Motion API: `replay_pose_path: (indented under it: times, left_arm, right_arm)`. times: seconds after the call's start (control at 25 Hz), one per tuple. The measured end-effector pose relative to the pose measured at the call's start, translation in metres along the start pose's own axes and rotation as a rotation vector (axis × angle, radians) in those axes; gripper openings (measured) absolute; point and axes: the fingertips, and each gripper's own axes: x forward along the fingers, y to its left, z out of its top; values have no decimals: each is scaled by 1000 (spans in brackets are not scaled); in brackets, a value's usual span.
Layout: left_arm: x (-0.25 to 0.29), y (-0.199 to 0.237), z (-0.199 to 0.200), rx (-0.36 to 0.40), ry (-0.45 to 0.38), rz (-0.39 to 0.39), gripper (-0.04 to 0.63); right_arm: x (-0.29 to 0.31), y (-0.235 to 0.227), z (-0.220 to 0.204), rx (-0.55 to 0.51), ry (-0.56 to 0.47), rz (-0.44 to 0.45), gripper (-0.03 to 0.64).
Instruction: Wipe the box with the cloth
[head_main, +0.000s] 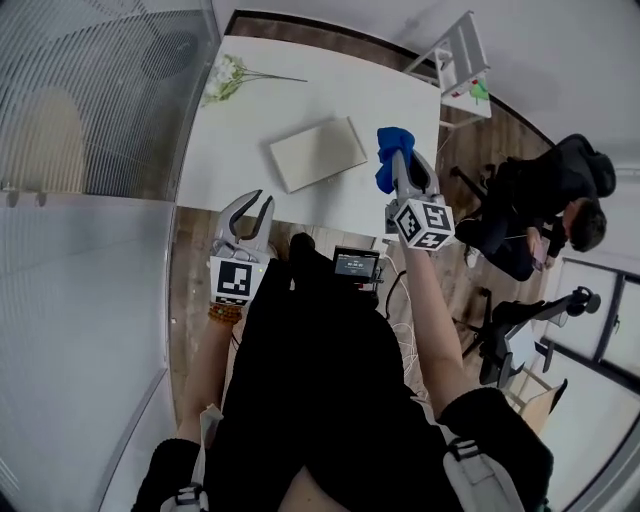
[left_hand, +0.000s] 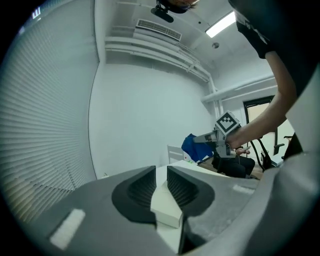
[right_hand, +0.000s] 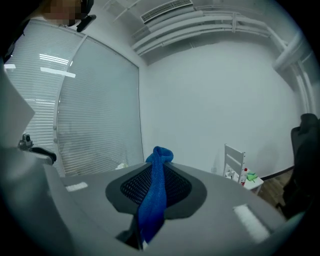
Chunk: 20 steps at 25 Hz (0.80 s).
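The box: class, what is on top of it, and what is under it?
Nothing lies on the box; its top is bare. It rests flat on the white table, which it hides beneath itself.

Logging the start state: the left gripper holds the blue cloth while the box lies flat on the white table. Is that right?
Not quite. The blue cloth is clamped in the right gripper, not the left, as the right gripper view shows; the left gripper has its jaws apart with nothing gripped. The box does lie flat on the white table.
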Motion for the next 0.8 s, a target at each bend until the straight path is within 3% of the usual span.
replay_pose_path:
  times: [0.4,0.52,0.68,0.8]
  left_arm:
    - [54,23,-51,73,203,-102,92]
    - [76,25,-69,91,246,-133,122]
    - [89,17,-110,70,338,-254,245]
    - [103,12,-143,95,425,-348,318]
  right_arm:
    - [98,-35,-85,18,142,-15,83]
    - [124,-46,-102,-25,177,-28,83]
    - [148,-38,-121,-117,249,-31,83]
    - [165,-28,-127,-172,294,-4,83]
